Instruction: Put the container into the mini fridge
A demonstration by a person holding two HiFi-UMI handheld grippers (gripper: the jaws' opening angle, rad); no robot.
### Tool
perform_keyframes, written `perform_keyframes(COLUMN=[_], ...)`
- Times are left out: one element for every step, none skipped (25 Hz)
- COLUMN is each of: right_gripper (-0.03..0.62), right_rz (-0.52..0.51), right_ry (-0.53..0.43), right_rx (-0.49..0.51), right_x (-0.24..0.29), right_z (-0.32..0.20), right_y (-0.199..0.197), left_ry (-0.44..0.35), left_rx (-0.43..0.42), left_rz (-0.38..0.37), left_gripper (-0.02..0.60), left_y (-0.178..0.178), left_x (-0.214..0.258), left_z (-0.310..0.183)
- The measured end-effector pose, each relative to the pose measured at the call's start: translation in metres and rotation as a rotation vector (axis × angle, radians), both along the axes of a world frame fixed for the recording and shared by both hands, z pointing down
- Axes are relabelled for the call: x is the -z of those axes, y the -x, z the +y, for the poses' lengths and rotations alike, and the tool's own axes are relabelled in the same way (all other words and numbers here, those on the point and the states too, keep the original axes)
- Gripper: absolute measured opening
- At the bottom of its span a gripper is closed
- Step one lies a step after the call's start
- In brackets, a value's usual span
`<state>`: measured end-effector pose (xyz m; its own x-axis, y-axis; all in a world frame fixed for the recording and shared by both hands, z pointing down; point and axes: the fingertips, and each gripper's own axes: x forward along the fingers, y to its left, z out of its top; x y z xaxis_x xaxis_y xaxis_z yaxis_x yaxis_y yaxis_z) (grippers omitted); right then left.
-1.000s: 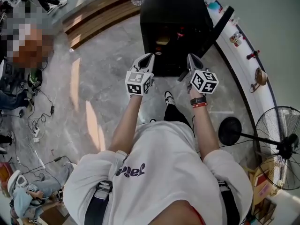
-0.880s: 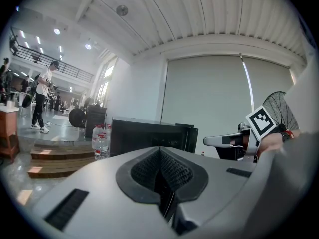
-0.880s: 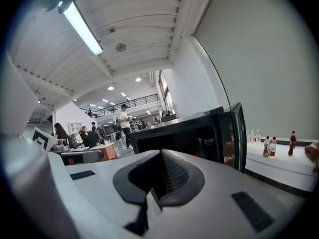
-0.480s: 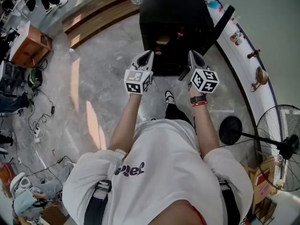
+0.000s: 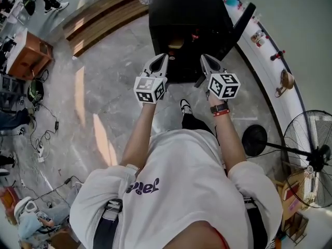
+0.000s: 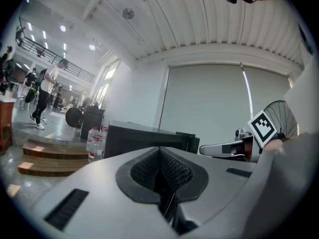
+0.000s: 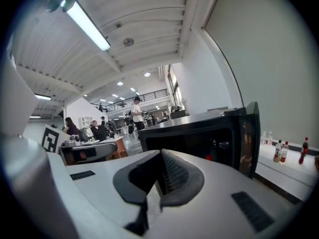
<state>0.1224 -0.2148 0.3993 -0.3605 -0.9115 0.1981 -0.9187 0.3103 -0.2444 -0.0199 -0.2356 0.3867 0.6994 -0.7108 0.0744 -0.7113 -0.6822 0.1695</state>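
Observation:
The black mini fridge [image 5: 187,9] stands on the floor ahead of me, its door [image 5: 237,26] swung open to the right. Inside its dark opening I see a pale tan thing [image 5: 176,43] and a small red one [image 5: 195,36]; I cannot tell whether either is the container. My left gripper [image 5: 163,58] and right gripper [image 5: 203,58] are held side by side just in front of the opening, both shut and empty. In the left gripper view the shut left gripper [image 6: 160,149] faces the fridge [image 6: 144,136]. The right gripper [image 7: 159,156] points at the fridge [image 7: 194,138] and its door [image 7: 251,133].
A white ledge [image 5: 270,61] with small bottles runs along the wall at right. A standing fan [image 5: 311,157] and its round base [image 5: 254,141] are to my right. Wooden steps [image 5: 104,17] with a water bottle [image 6: 93,142] lie left of the fridge. Cables [image 5: 41,139] lie at left.
Both grippers and the fridge sit slightly higher and further left in the head view. The right gripper has edged a little toward the fridge. Both stay shut.

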Motion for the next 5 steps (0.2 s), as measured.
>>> perform_keyframes(right_gripper=[0.014, 0.014, 0.014, 0.014, 0.014], right_rz=[0.003, 0.010, 0.020, 0.033, 0.046], right_ry=[0.002, 0.006, 0.012, 0.022, 0.032], right_rx=[0.034, 0.074, 0.120, 0.169, 0.220], right_x=[0.001, 0.002, 0.001, 0.000, -0.002], right_z=[-0.001, -0.001, -0.001, -0.001, -0.001], right_y=[0.007, 0.014, 0.021, 0.029, 0.036], left_ry=[0.000, 0.001, 0.003, 0.008, 0.014], left_rx=[-0.008, -0.016, -0.023, -0.031, -0.039], left_rz=[0.010, 0.017, 0.023, 0.029, 0.036], left_gripper=[0.020, 0.020, 0.020, 0.020, 0.020], left_y=[-0.001, -0.002, -0.004, -0.005, -0.007], left_x=[0.000, -0.001, -0.002, -0.003, -0.005], left_z=[-0.001, -0.002, -0.005, -0.007, -0.011])
